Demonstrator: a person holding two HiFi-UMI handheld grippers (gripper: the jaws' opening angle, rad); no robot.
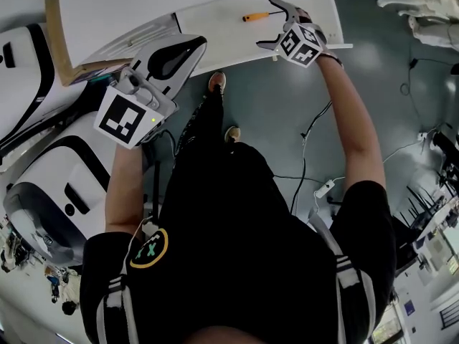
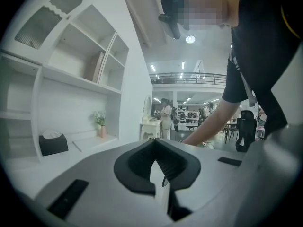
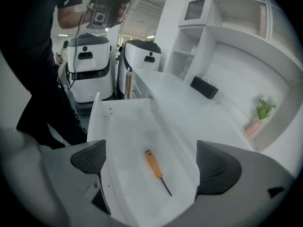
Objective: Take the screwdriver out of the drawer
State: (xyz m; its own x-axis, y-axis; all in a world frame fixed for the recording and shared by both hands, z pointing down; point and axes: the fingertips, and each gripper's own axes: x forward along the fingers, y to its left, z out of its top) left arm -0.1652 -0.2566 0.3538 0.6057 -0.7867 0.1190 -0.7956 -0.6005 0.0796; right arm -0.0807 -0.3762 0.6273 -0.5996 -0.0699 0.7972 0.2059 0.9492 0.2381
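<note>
An orange-handled screwdriver lies alone on the floor of the open white drawer, its thin black shaft pointing towards the drawer's front. My right gripper hangs open just above the drawer. Its two dark pads stand wide on either side of the screwdriver and touch nothing. My left gripper is held up well to the left of the drawer, away from it, with its jaws shut on nothing.
White wheeled robots stand left of the drawer. A white counter with shelves carries a black tissue box and a small plant in a pink vase. Cables trail on the dark floor by the person's feet.
</note>
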